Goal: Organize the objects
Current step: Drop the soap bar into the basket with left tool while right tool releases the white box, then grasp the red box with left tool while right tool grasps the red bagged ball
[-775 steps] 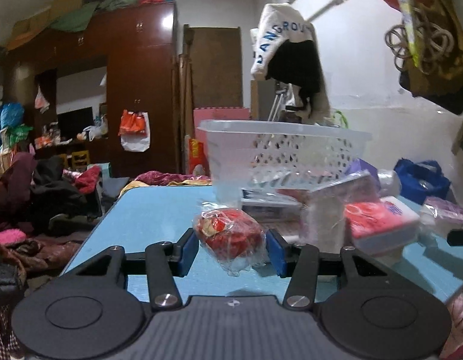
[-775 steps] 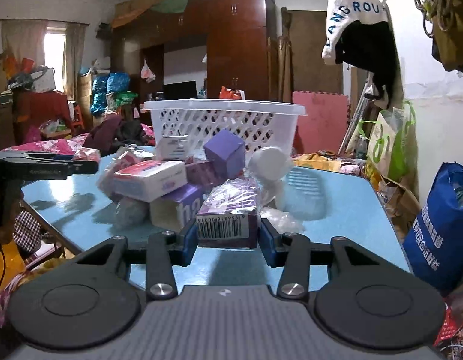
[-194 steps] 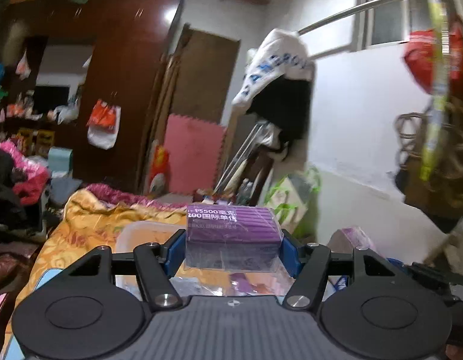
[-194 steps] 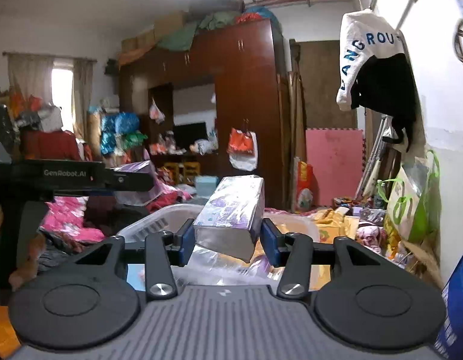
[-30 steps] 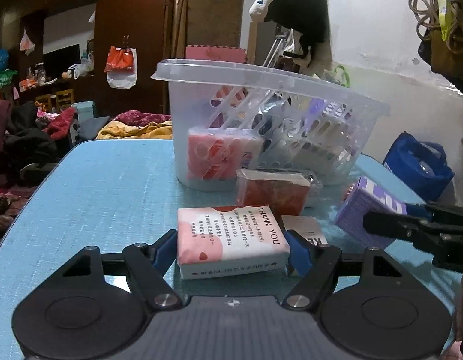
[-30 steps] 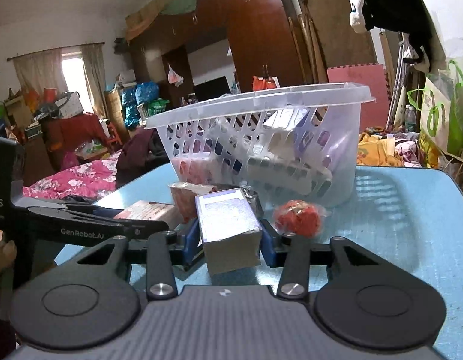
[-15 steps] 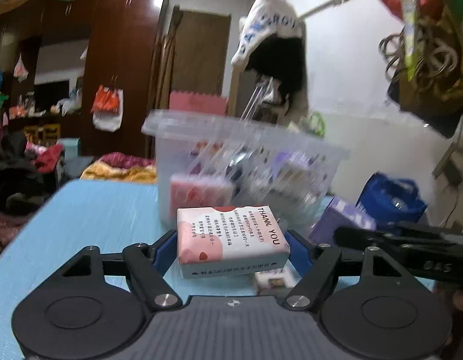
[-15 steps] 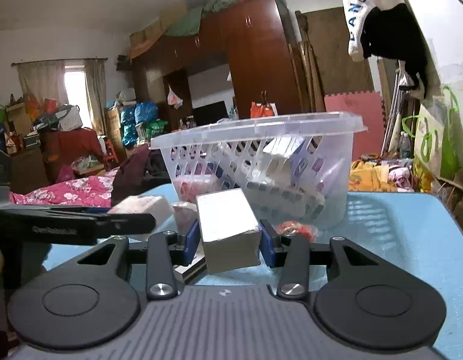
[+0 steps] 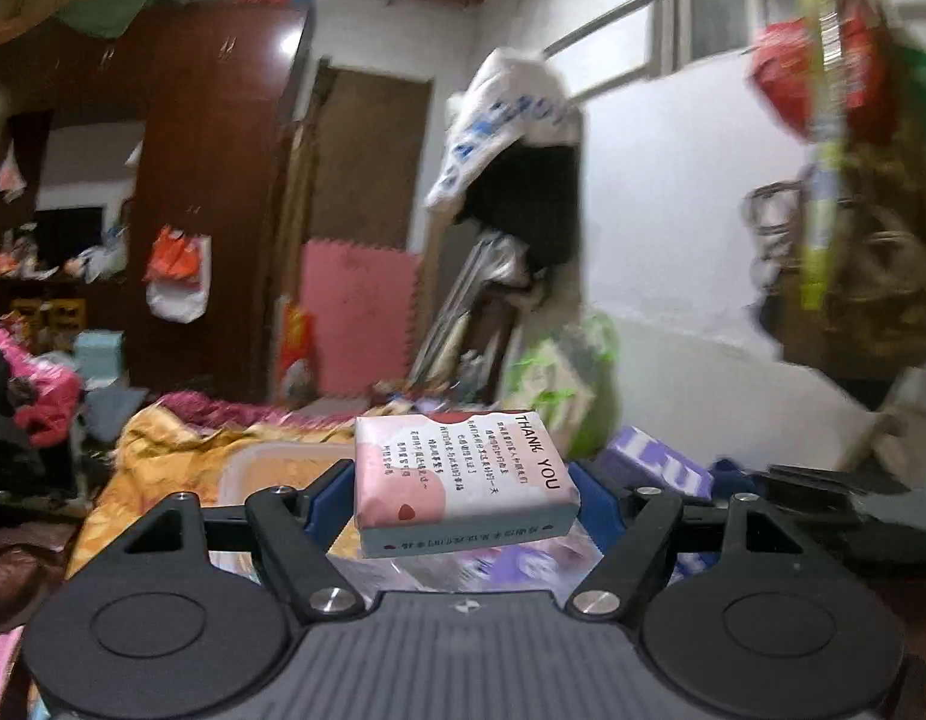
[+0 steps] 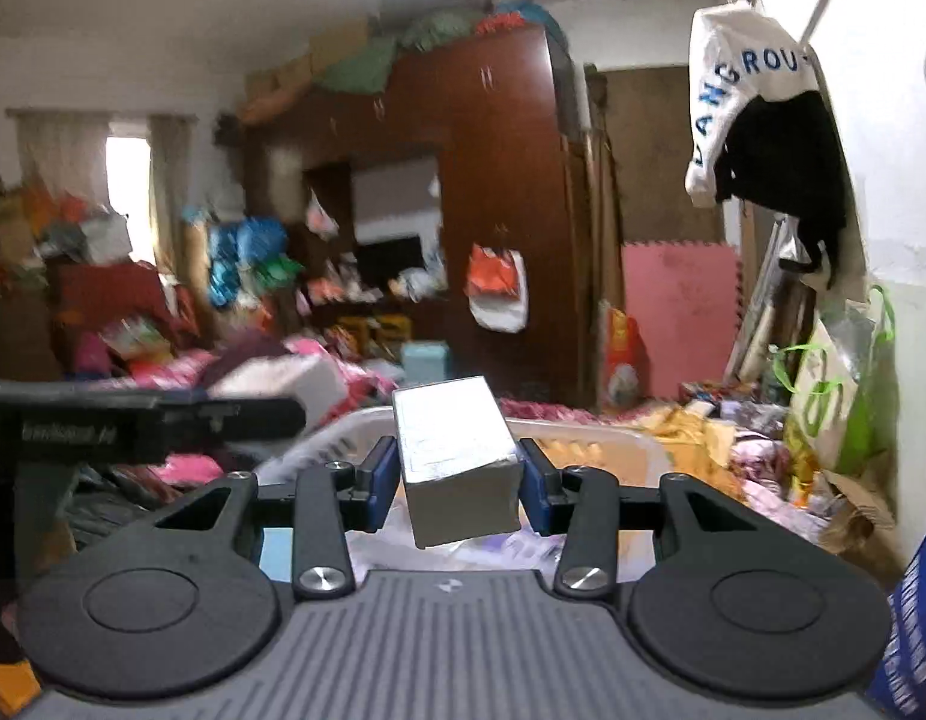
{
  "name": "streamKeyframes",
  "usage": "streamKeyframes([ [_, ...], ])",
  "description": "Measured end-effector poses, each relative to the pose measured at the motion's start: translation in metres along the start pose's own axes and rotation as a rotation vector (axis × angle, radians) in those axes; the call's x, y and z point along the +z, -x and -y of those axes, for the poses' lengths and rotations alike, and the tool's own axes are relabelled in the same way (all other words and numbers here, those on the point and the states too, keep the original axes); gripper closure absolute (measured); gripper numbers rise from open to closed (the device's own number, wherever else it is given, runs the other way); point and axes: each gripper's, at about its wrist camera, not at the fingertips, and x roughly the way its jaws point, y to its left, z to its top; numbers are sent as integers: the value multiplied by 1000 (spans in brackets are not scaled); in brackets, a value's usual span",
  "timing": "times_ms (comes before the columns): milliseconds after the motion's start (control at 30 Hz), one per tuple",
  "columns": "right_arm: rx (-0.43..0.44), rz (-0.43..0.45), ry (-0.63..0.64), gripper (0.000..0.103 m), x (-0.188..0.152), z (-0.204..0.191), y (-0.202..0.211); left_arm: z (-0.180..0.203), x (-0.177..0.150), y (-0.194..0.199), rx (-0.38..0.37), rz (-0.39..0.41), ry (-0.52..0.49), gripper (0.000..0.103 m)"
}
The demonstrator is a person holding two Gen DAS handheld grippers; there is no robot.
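My left gripper is shut on a pink and white pack marked THANK YOU and holds it in the air above the clear plastic basket, whose rim shows just below. My right gripper is shut on a white box with a purple side, also raised over the basket. The basket holds wrapped packs. In the left wrist view the right gripper shows at the right with its purple box. In the right wrist view the left gripper shows at the left.
A brown wardrobe and a pink foam mat stand at the back. Clothes hang on a rail at the right. Bedding and clutter lie behind the basket. A blue bag sits at the lower right.
Both grippers have risen from table height with their packs and now hang above the basket's rim. The table top has dropped out of view.
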Motion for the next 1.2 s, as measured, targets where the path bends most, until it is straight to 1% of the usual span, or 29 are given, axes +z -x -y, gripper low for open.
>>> streamKeyframes([
  [100, -10, -54, -22, 57, 9, 9, -28, -8, 11, -35, 27, -61, 26, 24],
  [167, -31, -58, 1, 57, 11, 9, -36, -17, 15, -51, 51, -75, 55, 24],
  [233, -39, -57, 15, 57, 12, 8, -43, -26, 16, -58, 64, -84, 87, 24],
  [267, -43, -59, 16, 54, 11, 8, -46, -30, 17, -63, 64, -94, 106, 21],
  [300, -58, -77, 10, 47, 10, 7, -52, -33, 17, -71, 62, -114, 119, 17],
  [333, -78, -92, 15, 31, 6, 6, -52, -35, 16, -79, 70, -139, 129, 15],
  [367, -98, -91, 41, 19, 3, 2, -51, -38, 12, -80, 82, -165, 130, 13],
  [400, -115, -79, 58, 16, -1, -2, -45, -38, 9, -82, 98, -182, 120, 13],
  [433, -118, -73, 57, 15, -3, -3, -38, -37, 8, -77, 105, -176, 99, 12],
  [467, -105, -71, 45, 15, -5, -5, -30, -34, 5, -70, 109, -164, 69, 8],
  [500, -77, -51, 25, 14, -10, -5, -14, -31, 2, -59, 113, -147, 46, 3],
  [533, -57, -21, 11, 9, -16, -5, 0, -27, -2, -47, 109, -123, 29, 1],
  [567, -41, 15, 1, 0, -20, -5, 14, -23, -8, -32, 95, -91, 15, 0],
  [600, -26, 49, -12, 0, -29, -4, 29, -19, -17, -15, 75, -58, -3, 0],
  [633, -18, 56, -36, 0, -43, -3, 43, -15, -28, 1, 53, -32, -18, 0],
  [667, -9, 49, -50, 0, -50, -1, 46, -14, -41, 14, 29, -25, -20, 0],
  [700, 3, 31, -55, 0, -61, 1, 49, -14, -56, 24, 3, -40, -20, 0],
  [733, 0, -5, -56, 0, -75, 2, 48, -14, -68, 29, -17, -60, -24, 0],
  [800, -14, -87, -63, 0, -89, 6, 31, -14, -93, 29, -28, -114, -15, 0],
  [867, -33, -182, -52, 0, -102, 8, 8, -14, -106, 19, -23, -140, 0, 0],
  [933, -40, -239, -49, 0, -113, 8, -9, -14, -112, 4, 3, -171, 15, 1],
  [1000, -39, -276, -56, 3, -121, 10, -20, -15, -116, -8, 28, -194, 12, 2],
  [1033, -38, -296, -65, 8, -127, 11, -23, -16, -119, -12, 44, -204, 8, 2],
  [1067, -34, -314, -72, 16, -131, 13, -27, -15, -123, -15, 59, -217, 3, 2],
  [1100, -29, -326, -72, 20, -134, 13, -28, -15, -125, -19, 66, -232, 0, 2],
  [1200, -17, -346, -57, 37, -140, 11, -28, -13, -135, -27, 78, -260, 0, 3],
])
